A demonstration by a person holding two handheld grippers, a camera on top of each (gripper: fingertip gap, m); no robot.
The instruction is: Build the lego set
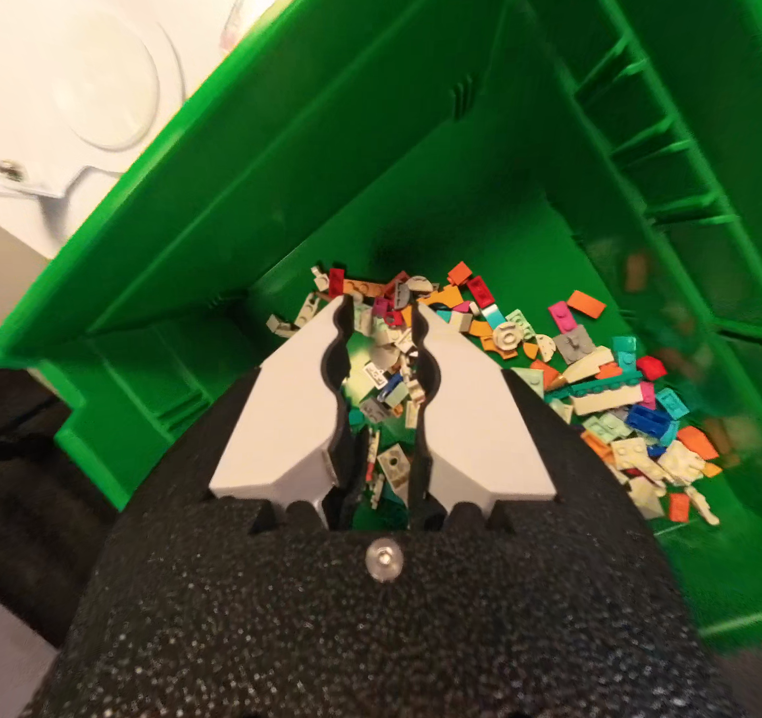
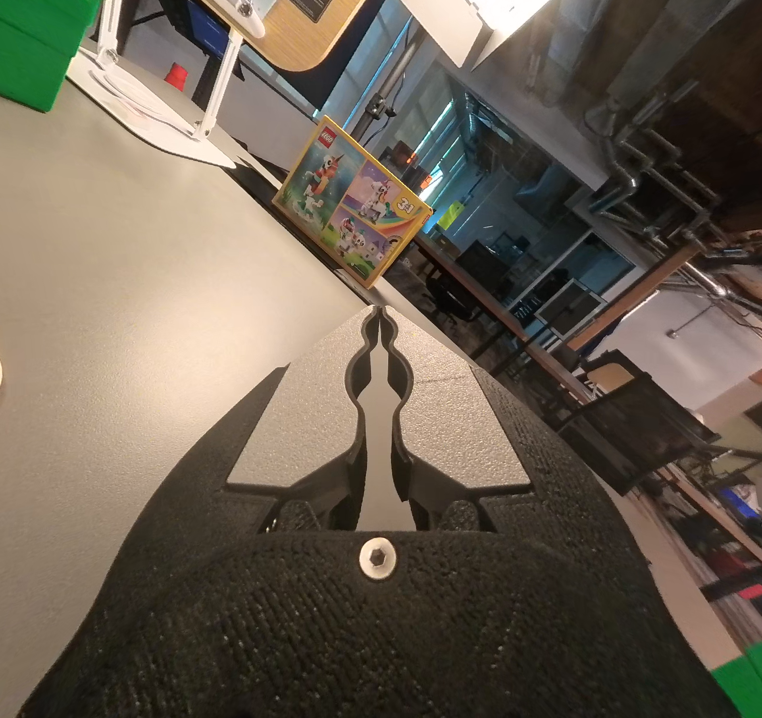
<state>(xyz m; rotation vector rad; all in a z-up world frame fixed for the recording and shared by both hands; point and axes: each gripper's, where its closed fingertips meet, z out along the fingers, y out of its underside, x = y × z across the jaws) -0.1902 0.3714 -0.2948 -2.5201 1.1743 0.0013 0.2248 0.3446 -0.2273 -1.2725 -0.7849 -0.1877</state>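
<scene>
In the left wrist view my left gripper (image 1: 379,302) hangs open inside a green bin (image 1: 313,129), its tips just above a heap of small loose bricks (image 1: 486,351) in orange, red, teal, tan, pink and blue. Nothing is between the fingers. In the right wrist view my right gripper (image 2: 379,308) is shut and empty, tips touching, held low over the grey table (image 2: 123,244). It points toward the yellow set box (image 2: 350,203) that stands at the table's far edge.
The bin's ribbed walls (image 1: 643,153) rise close around the left gripper. In the right wrist view a green bin (image 2: 37,34) stands at the far left, with a white stand (image 2: 165,91) and sheet beside it. Beyond the table edge are desks and shelving. My right fingertips sit around 45 cm from my left ones.
</scene>
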